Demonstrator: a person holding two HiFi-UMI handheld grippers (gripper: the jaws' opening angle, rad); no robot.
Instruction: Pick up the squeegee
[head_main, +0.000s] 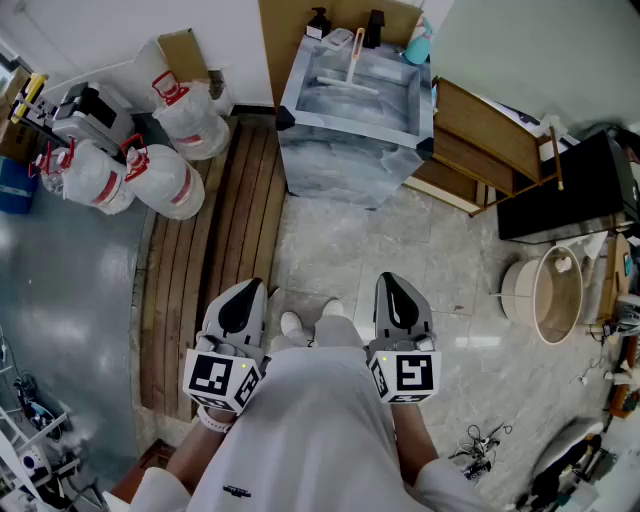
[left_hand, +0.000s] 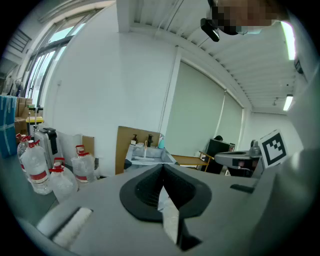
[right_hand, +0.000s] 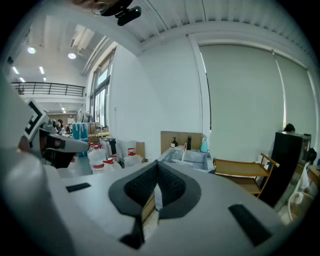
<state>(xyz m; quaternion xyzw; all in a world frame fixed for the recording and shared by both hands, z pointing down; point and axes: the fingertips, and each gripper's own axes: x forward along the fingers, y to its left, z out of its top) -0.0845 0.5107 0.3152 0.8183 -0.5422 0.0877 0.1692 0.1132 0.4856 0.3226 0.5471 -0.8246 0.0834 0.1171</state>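
- While the person stands on the pale tiled floor (head_main: 330, 240), the left gripper (head_main: 246, 290) and right gripper (head_main: 394, 285) are held low, side by side just in front of the body, both pointing towards the far wall.
- The left gripper view shows the left gripper's (left_hand: 162, 168) dark ribbed jaws brought together at the tips, with nothing between them.
- The right gripper view shows the right gripper's (right_hand: 156, 167) jaws likewise drawn together and empty.
- The squeegee (head_main: 352, 70) lies in the basin of a stainless steel sink (head_main: 345, 160) that stands against the wall, well apart from both grippers. Its pale orange handle points towards the back and its blade lies across the basin.
- From the left gripper view the squeegee (left_hand: 145, 146) shows as a thin upright handle above the sink (left_hand: 150, 159); from the right gripper view its handle (right_hand: 184, 151) rises over the sink (right_hand: 192, 159) rim.
- Two dark pump bottles (head_main: 320, 22) and a teal bottle (head_main: 418, 45) stand along the back edge of the sink, in front of a cardboard sheet (head_main: 290, 35).
- Left of the sink, large water jugs (head_main: 175, 185) with red caps rest beside a wooden slatted platform (head_main: 215, 240).
- Right of the sink stand a low wooden shelf (head_main: 480, 140) and a black cabinet (head_main: 565, 185), with a round tub (head_main: 555, 295) on the floor nearby.
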